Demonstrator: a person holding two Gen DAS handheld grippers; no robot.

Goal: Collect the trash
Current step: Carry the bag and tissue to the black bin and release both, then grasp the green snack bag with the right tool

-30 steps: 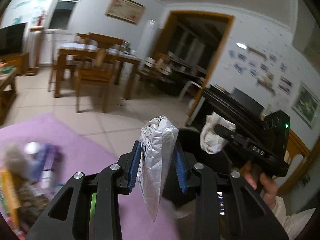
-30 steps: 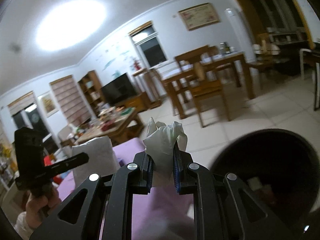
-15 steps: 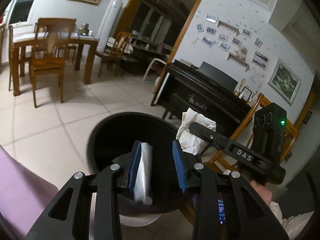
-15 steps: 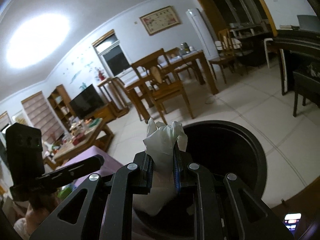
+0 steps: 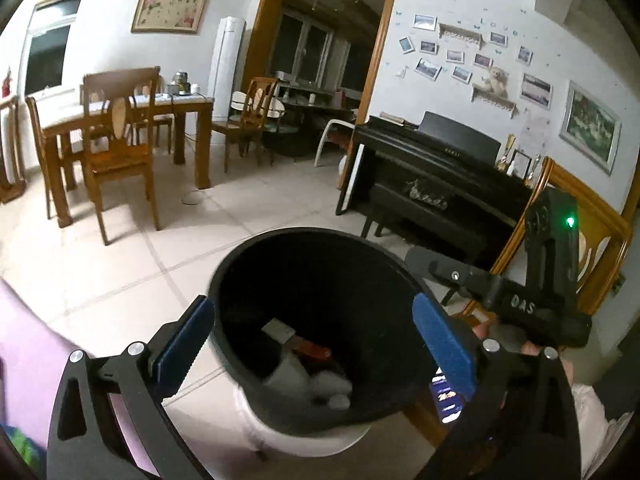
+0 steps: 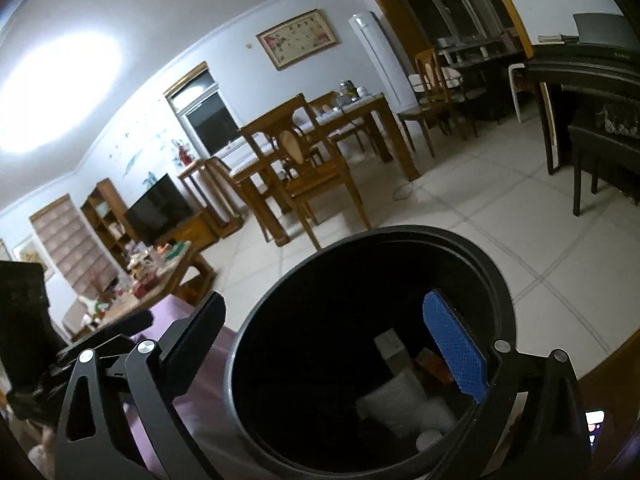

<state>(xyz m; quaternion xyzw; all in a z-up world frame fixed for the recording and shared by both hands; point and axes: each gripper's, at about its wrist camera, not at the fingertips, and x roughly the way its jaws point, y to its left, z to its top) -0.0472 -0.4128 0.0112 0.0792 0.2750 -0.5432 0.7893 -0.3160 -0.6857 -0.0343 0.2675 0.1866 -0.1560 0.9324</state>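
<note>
Hovering over the black trash bin (image 5: 316, 248), both grippers have their jaws spread wide, having just been opening, and nothing sits between either pair now. Left gripper (image 5: 316, 344) frames the bin's mouth with a blue pad on each side, and the right gripper (image 6: 332, 344) does the same from its own angle, so they're basically side by side above the rim. Down at the bottom of the bin you can see the trash: a crumpled white tissue (image 6: 404, 404), a whitish wrapper-looking thing (image 5: 288, 376), a small pale flat card or box (image 5: 279, 330), something reddish brown (image 5: 314, 350) and a little round white bit (image 6: 428, 438). Can't really tell what half of it is, it's dark in there. Bin stands on the tiled floor (image 5: 120, 272) right next to a purple mat (image 5: 28, 364). Wooden dining table (image 5: 120, 116) and black piano (image 5: 436, 168) are well behind it
</note>
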